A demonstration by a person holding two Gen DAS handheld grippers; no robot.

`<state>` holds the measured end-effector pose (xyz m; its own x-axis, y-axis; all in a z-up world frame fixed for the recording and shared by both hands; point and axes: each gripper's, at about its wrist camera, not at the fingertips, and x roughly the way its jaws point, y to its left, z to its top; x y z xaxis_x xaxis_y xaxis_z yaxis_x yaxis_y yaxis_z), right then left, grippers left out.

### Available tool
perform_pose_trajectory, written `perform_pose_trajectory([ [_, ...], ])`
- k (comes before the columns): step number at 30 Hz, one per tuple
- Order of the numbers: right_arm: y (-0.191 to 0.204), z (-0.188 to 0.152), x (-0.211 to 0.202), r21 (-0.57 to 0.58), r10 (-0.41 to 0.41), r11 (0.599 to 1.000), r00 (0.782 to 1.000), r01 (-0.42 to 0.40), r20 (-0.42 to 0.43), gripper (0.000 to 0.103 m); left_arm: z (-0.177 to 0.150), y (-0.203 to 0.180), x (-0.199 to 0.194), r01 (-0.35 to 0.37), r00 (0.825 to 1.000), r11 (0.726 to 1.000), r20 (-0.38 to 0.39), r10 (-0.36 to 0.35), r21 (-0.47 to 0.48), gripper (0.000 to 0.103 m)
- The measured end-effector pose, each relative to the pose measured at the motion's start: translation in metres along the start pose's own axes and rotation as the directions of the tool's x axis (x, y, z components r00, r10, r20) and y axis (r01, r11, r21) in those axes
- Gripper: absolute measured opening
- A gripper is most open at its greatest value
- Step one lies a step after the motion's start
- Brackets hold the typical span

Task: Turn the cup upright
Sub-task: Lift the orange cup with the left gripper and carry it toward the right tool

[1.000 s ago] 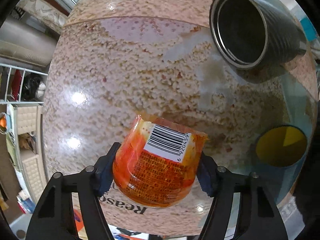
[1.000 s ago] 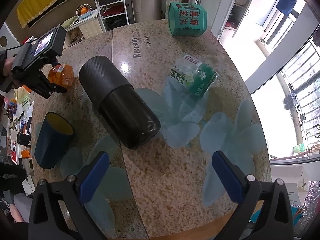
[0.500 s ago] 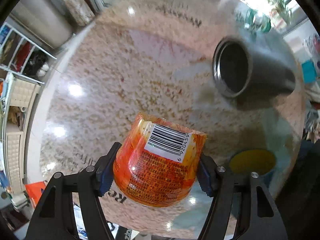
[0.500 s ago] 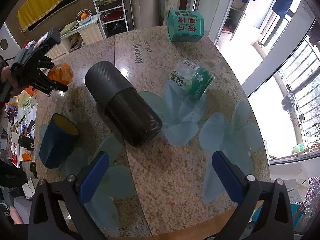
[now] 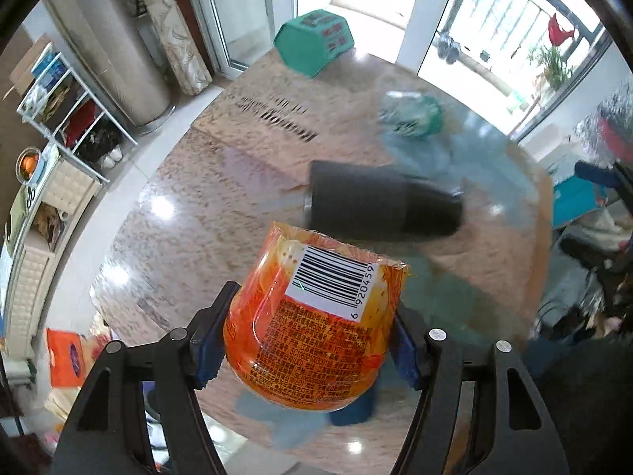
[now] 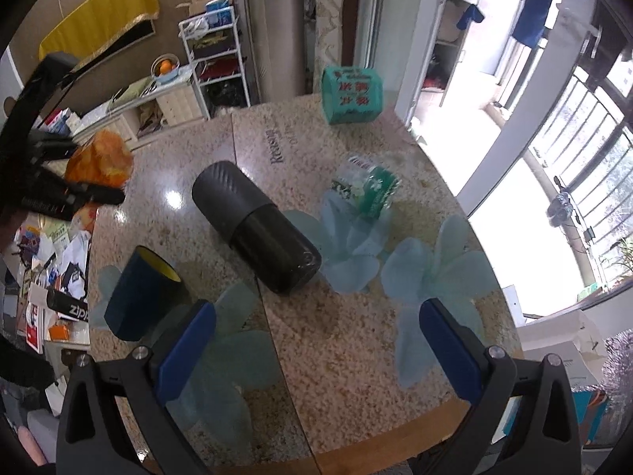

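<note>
My left gripper [image 5: 306, 340] is shut on an orange plastic cup [image 5: 316, 328] with a barcode label and holds it in the air above the table's left side, tilted. The same cup shows in the right wrist view [image 6: 99, 158], held by the left gripper [image 6: 79, 194] above the table edge. My right gripper [image 6: 316, 348] is open and empty above the near edge of the round granite table [image 6: 356, 336].
A black tumbler [image 6: 257, 229] lies on its side mid-table. A dark blue cup with a yellow inside [image 6: 142, 297] stands at the left. A green-labelled bottle [image 6: 368, 190] and a green tissue pack [image 6: 350, 95] lie farther back. Shelves and clutter stand beyond the left edge.
My left gripper has lifted the orange cup higher and tipped its view up from the tabletop towards the room. The right gripper has stayed open and pulled back slightly.
</note>
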<state>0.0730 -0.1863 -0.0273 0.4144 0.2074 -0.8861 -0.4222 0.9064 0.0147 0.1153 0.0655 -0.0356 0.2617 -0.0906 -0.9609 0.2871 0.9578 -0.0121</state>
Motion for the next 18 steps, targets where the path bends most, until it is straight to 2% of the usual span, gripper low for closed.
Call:
perform_pose_trajectory([
  [2,-0.004,-0.002,-0.008,0.010,-0.015,1.000,1.000,0.015,0.013,0.103,-0.004,-0.015,-0.005,0.033,0.999,0.996,0.020,-0.032,-0.080,0.072],
  [8,-0.012,-0.008,-0.019,0.018,-0.028,0.999,0.999,0.028,0.036,0.103,-0.025,-0.064,-0.010,0.086,0.995,0.973,0.058,-0.075,-0.215,0.072],
  [13,-0.020,-0.013,-0.012,-0.004,-0.023,1.000,0.999,0.023,0.026,0.103,-0.038,-0.097,-0.004,0.131,0.991,0.934,0.073,-0.113,-0.333,0.072],
  [15,-0.025,-0.016,-0.009,-0.015,-0.014,1.000,1.000,0.014,0.017,0.103,-0.041,-0.107,0.007,0.158,0.987,0.902,0.071,-0.142,-0.402,0.072],
  [18,-0.032,-0.019,-0.003,-0.049,0.000,0.999,1.000,0.000,0.001,0.103,-0.043,-0.122,0.022,0.165,0.986,0.873,0.061,-0.155,-0.460,0.072],
])
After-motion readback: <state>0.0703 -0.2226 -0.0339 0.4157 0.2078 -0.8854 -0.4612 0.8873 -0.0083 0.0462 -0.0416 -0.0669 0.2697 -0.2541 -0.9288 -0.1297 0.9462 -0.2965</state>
